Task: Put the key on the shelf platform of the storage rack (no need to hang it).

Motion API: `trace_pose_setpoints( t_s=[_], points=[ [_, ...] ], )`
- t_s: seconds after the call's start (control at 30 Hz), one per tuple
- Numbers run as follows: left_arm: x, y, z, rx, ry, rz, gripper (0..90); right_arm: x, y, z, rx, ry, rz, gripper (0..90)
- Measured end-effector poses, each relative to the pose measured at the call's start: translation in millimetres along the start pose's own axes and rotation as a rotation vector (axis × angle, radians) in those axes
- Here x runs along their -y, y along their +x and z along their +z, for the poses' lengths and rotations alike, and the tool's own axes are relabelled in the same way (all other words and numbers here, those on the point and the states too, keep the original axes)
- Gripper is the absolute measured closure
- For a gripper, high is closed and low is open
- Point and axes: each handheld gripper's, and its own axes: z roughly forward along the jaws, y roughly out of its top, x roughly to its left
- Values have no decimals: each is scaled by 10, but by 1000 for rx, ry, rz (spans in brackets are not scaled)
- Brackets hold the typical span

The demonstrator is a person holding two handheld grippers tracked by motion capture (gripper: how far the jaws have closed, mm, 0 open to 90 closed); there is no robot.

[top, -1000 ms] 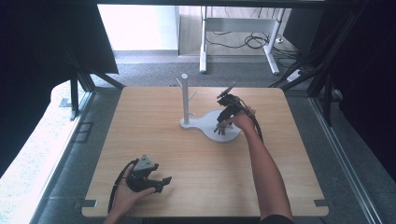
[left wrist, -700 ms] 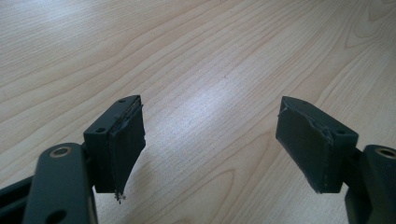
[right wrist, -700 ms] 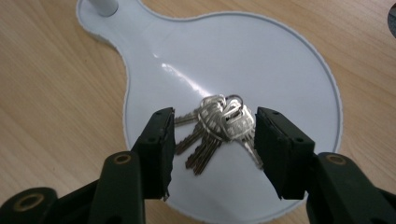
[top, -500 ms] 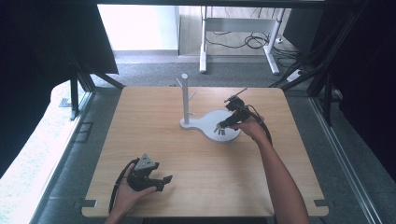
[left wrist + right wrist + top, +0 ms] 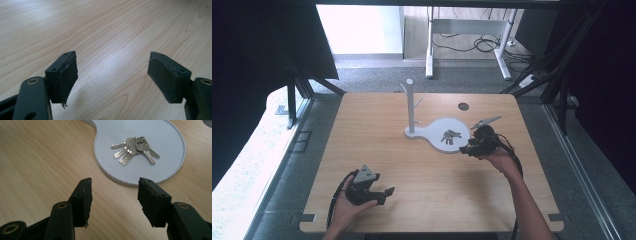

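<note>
While the keys [image 5: 134, 149] lie bunched on the white tray [image 5: 160, 135], cut off at twelve o'clock, the right gripper [image 5: 113, 200] has just been opening, jaws spread and empty. Left gripper [image 5: 112, 75] spread over bare desk [image 5: 105, 27].

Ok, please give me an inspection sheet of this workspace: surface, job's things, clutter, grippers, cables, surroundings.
Surface: wooden table, one round hole near the far edge.
Job's things: keys lie on the white tray; white post upright on its narrow end.
Clutter: nothing seen.
Grippers: left hand-held gripper open over bare wood; right hand-held gripper open, jaws just opened, nothing between them, short of the tray.
Cables: black cable trails from the left one.
Surroundings: grey floor, desk legs behind.
</note>
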Motion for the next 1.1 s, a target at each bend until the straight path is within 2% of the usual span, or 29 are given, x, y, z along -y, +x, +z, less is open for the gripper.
trace_pose_setpoints(
  t_s=[0.13, 0.17, 0.2, 0.23, 0.27, 0.3, 0.33, 0.43, 0.47, 0.5, 0.53, 0.57, 0.63, 0.7, 0.8, 0.83, 0.97, 1.1],
  points=[
    [8, 7, 25, -4, 12, -1, 242, 196, -7, -69, -1, -19, 10, 458],
    [10, 8, 30, -4, 15, 4, 242, 337, -18, -107, -1, -30, 24, 458],
    [10, 8, 30, -4, 15, 4, 242, 337, -18, -107, -1, -30, 24, 458],
    [7, 1, 25, 0, 12, 0, 242, 409, -20, -126, 5, -33, 30, 458],
    [2, -5, 17, 6, 6, -2, 241, 556, -7, -158, 7, -37, 45, 458],
    [-2, -8, 9, 18, -2, -8, 241, 556, -7, -158, 7, -37, 45, 458],
    [-8, -12, -2, 26, -5, -8, 241, 630, 2, -171, 10, -38, 49, 457],
    [-15, -38, 0, 27, -5, -6, 241, 926, 46, -236, 23, -38, 63, 457],
    [-15, -38, 0, 27, -5, -6, 241, 926, 46, -236, 23, -38, 63, 457],
    [-12, -43, 12, 29, -4, -6, 241, 1035, 56, -265, 30, -47, 72, 457],
    [-12, -43, 12, 29, -4, -6, 241, 1035, 56, -265, 30, -47, 72, 457],
    [-12, -49, 21, 31, 0, -6, 241, 1161, 65, -275, 40, -58, 92, 465],
    [-15, -59, 30, 36, 4, 4, 241, 1232, 73, -271, 54, -36, 86, 465],
    [-16, -62, 31, 37, 3, 5, 241, 1253, 70, -272, 60, -37, 86, 467],
    [-15, -63, 32, 36, 4, 6, 241, 1292, 42, -278, 61, -51, 99, 468],
    [-14, -61, 33, 35, 6, 7, 241, 1287, 44, -291, 78, -71, 92, 476],
    [-9, -61, 43, 37, 11, 7, 241, 1269, 70, -312, 71, -97, 72, 475],
    [-4, -62, 64, 37, 21, 7, 240, 1283, 59, -290, 66, -86, 77, 468]
  ],
)
